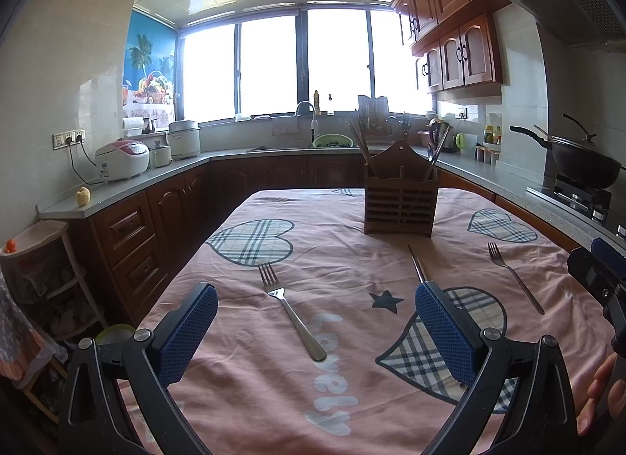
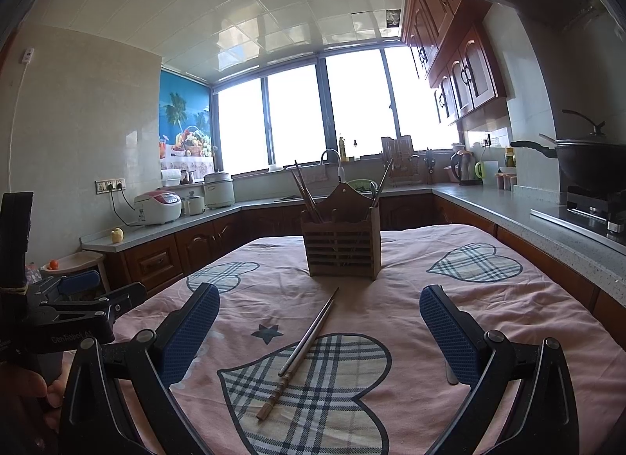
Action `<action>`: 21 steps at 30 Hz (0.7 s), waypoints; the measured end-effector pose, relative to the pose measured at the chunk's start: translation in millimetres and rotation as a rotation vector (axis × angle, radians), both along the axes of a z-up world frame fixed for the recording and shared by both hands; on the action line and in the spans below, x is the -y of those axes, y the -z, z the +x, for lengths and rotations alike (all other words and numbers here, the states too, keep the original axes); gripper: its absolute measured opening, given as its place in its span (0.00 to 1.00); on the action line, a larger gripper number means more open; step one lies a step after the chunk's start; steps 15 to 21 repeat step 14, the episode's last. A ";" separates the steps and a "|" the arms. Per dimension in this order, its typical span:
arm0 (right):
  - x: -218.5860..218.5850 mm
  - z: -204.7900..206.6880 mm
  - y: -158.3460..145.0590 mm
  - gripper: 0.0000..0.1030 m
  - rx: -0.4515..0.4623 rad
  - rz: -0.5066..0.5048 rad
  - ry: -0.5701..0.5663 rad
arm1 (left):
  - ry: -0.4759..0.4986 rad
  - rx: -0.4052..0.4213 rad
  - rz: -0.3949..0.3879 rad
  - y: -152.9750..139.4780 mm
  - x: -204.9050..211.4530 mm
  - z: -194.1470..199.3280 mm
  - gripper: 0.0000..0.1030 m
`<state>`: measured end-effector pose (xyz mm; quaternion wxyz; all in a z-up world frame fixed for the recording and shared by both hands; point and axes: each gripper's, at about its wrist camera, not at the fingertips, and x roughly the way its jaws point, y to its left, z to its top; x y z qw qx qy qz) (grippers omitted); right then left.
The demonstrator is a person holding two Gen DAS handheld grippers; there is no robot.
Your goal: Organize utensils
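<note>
A brown wooden utensil holder [image 1: 400, 198] stands on the pink tablecloth, with chopsticks and a spoon in it; it also shows in the right wrist view [image 2: 341, 247]. A steel fork [image 1: 291, 312] lies between the fingers of my open, empty left gripper [image 1: 317, 310]. A second fork [image 1: 515, 277] lies to the right. A pair of chopsticks [image 2: 303, 349] lies between the fingers of my open, empty right gripper [image 2: 320, 312]; its tip shows in the left wrist view [image 1: 416, 263]. A fork handle end [image 2: 450, 374] peeks out beside the right finger.
The table [image 1: 274, 396] is ringed by kitchen counters [image 1: 129, 189]. A rice cooker [image 1: 122, 159] sits at left, a wok [image 1: 583, 159] on the stove at right. The right gripper's body [image 1: 602, 279] shows at the left view's right edge; the left gripper's body [image 2: 70, 314] at the right view's left.
</note>
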<state>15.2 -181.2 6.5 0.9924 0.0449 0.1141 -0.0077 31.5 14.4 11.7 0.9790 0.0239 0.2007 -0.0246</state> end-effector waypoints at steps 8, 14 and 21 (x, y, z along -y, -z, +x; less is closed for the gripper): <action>-0.4 5.2 1.4 1.00 -0.011 0.012 -0.002 | -0.001 -0.006 -0.005 -0.9 0.3 2.8 0.99; 0.4 8.5 1.1 1.00 -0.016 0.015 -0.001 | 0.013 -0.006 -0.007 -4.9 6.1 4.5 0.99; 0.4 8.5 1.1 1.00 -0.016 0.015 -0.001 | 0.013 -0.006 -0.007 -4.9 6.1 4.5 0.99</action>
